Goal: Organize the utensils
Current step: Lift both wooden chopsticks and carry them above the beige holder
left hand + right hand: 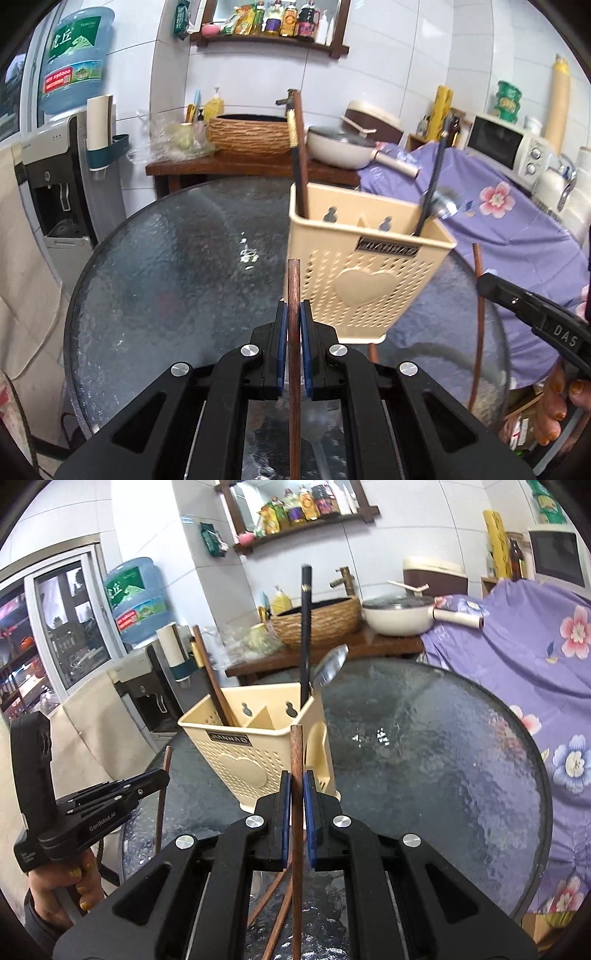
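Note:
My left gripper is shut on a brown wooden chopstick that stands upright between its blue pads. Just right of it on the glass table is a cream perforated utensil holder, with a wooden utensil, a black chopstick and a metal spoon in it. My right gripper is shut on another brown chopstick, close in front of the holder. Each view shows the other gripper from the side, right gripper and left gripper, gripping its stick.
Two or three brown chopsticks lie on the table under my right gripper. Behind are a wooden counter with a wicker basin and a white pan. A water dispenser stands left, purple floral cloth right.

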`<action>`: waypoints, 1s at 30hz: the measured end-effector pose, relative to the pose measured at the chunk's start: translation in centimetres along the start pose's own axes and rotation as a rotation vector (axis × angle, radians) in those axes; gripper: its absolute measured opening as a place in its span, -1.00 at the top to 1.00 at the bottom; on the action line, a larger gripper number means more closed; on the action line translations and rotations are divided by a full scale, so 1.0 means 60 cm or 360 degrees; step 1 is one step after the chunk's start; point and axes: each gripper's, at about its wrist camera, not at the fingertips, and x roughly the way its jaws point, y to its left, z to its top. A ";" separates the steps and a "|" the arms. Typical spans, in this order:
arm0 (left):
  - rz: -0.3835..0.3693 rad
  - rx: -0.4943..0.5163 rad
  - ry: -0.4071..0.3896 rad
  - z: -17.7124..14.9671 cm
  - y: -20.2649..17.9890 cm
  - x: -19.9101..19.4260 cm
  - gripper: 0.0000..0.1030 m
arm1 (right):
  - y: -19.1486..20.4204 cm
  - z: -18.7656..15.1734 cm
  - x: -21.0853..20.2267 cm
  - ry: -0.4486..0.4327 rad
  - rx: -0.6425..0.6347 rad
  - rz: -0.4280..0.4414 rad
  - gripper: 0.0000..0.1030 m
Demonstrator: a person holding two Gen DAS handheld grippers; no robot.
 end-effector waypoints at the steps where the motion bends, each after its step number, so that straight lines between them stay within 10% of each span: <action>1: -0.0008 0.0001 -0.0007 0.002 -0.001 -0.004 0.87 | 0.003 0.003 -0.006 -0.0011 -0.0010 0.0006 0.85; 30: -0.0148 0.0057 -0.0156 0.046 -0.015 -0.099 0.87 | 0.035 0.049 -0.105 -0.0071 -0.0170 0.0156 0.85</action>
